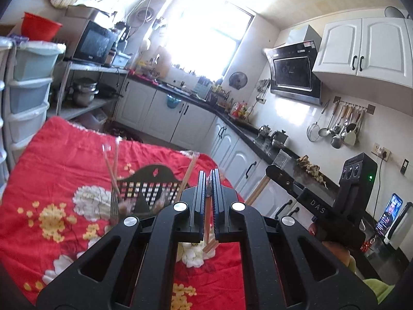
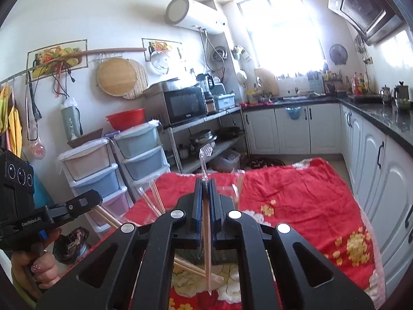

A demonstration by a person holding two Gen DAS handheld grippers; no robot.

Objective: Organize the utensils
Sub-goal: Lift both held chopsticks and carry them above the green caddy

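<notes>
Both grippers are squeezed shut, and each one pinches a pair of chopsticks in a clear plastic sleeve. The left gripper (image 1: 208,180) holds its wrapped chopsticks (image 1: 207,222) near the middle, so the wooden ends poke out below the jaws. The right gripper (image 2: 205,188) holds its own wrapped pair (image 2: 206,235) the same way, and the crinkly top of the sleeve (image 2: 205,155) sticks up above the fingers. Both pairs are lifted up over the red flowered cloth (image 1: 51,170). Below sits a dark holder (image 1: 152,188) with little coloured squares, and more wrapped chopsticks (image 1: 112,170) lean in it. I think these chopsticks are very light, thin and stiff, so they should not bend. The plastic sleeve looks smooth and slippery, so the sticks could slide or tip inside the grip. Pinching near the middle seems best, because then neither end droops. The loose sleeve top is floppy and no good to hold. A firm, gentle squeeze should do, as the sticks likely will not break easily, but they might twist sideways if bumped on the holder's edge.
</notes>
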